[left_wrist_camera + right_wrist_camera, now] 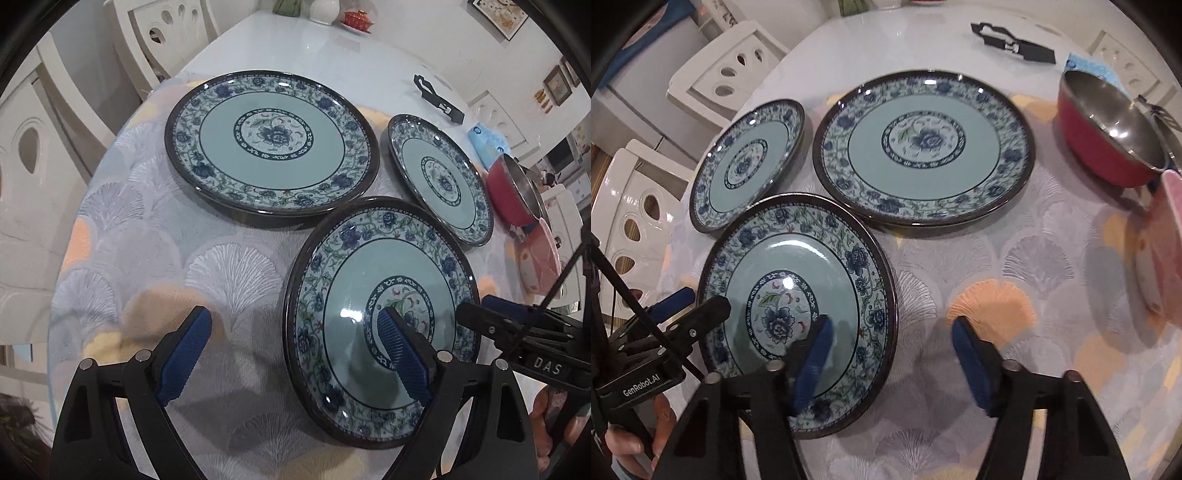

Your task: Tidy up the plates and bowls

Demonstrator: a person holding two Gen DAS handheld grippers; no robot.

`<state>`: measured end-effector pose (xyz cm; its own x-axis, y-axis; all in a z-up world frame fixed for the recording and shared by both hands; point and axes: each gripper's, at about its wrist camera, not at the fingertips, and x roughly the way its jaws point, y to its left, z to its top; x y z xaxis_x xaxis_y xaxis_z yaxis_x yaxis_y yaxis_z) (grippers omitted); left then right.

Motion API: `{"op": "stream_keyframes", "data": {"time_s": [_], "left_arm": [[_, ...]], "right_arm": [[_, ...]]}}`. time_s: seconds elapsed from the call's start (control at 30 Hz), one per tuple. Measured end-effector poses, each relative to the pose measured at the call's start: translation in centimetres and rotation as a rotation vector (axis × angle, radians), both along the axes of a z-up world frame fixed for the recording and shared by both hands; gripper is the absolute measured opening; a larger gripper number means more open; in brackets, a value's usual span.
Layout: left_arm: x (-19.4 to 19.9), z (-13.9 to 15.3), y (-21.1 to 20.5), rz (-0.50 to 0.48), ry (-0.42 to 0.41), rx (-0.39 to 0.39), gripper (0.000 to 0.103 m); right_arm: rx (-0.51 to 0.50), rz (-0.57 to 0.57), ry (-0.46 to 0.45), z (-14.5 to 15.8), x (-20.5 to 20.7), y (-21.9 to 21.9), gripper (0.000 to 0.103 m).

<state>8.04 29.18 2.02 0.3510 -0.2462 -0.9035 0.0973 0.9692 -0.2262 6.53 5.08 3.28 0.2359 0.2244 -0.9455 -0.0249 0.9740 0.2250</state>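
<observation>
Three blue floral plates lie on the patterned tablecloth. The large plate [272, 142] [923, 147] is at the back. A small plate [441, 179] [748, 162] lies beside it. A medium plate [369, 295] [798, 280] is nearest. A red bowl [511, 194] [1108, 125] and a pink bowl [539, 262] [1167, 251] stand off to one side. My left gripper [295, 354] is open, its right finger above the medium plate. My right gripper [892, 354] is open, its left finger above the same plate. Both hold nothing.
A black tool [437, 98] [1012, 42] and a blue packet [487, 142] lie on the white table behind. A red teacup [356, 18] stands far back. White chairs [162, 33] [735, 66] surround the table.
</observation>
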Motion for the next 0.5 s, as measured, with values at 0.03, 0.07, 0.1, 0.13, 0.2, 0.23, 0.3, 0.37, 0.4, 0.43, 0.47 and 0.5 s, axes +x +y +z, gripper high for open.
{"op": "stream_keyframes", "data": {"time_s": [0.03,0.07,0.1,0.13,0.2,0.23,0.3,0.37,0.4,0.43,0.47,0.5], "left_arm": [[0.1,0.0,0.0,-0.001,-0.007,0.001,0.09],[0.1,0.0,-0.1,-0.003,-0.013,0.0,0.087],[0.1,-0.1,-0.2,-0.006,-0.018,0.003,0.085],[0.2,-0.1,-0.2,-0.007,-0.021,0.007,0.081],[0.3,-0.2,-0.3,-0.011,-0.032,0.018,0.076],[0.4,-0.1,-0.3,-0.017,-0.036,0.022,0.07],[0.5,-0.1,-0.5,-0.033,-0.043,0.029,0.059],[0.5,0.0,-0.6,-0.045,-0.048,0.033,0.045],[0.5,0.0,-0.7,-0.049,-0.05,0.034,0.042],[0.5,0.0,-0.8,-0.054,-0.053,0.03,0.036],[0.5,0.0,-0.9,-0.057,-0.053,0.019,0.03],[0.4,0.0,-0.9,-0.06,-0.048,0.002,0.028]], "right_arm": [[0.004,0.0,0.001,-0.2,0.1,0.0,0.056],[0.003,-0.001,-0.003,-0.3,0.2,-0.1,0.054],[0.0,0.002,-0.013,-0.3,0.2,-0.1,0.053],[-0.003,0.005,-0.022,-0.3,0.3,-0.1,0.051],[-0.005,0.012,-0.034,-0.2,0.3,-0.1,0.048],[-0.007,0.014,-0.038,-0.2,0.4,0.0,0.045],[-0.005,0.02,-0.049,-0.1,0.5,0.1,0.039],[0.008,0.029,-0.056,-0.1,0.6,0.5,0.031],[0.009,0.033,-0.057,0.0,0.5,0.6,0.03],[0.011,0.038,-0.059,0.0,0.5,0.8,0.027],[0.01,0.048,-0.06,0.0,0.4,1.1,0.024],[0.001,0.052,-0.066,0.1,0.4,1.3,0.024]]}}
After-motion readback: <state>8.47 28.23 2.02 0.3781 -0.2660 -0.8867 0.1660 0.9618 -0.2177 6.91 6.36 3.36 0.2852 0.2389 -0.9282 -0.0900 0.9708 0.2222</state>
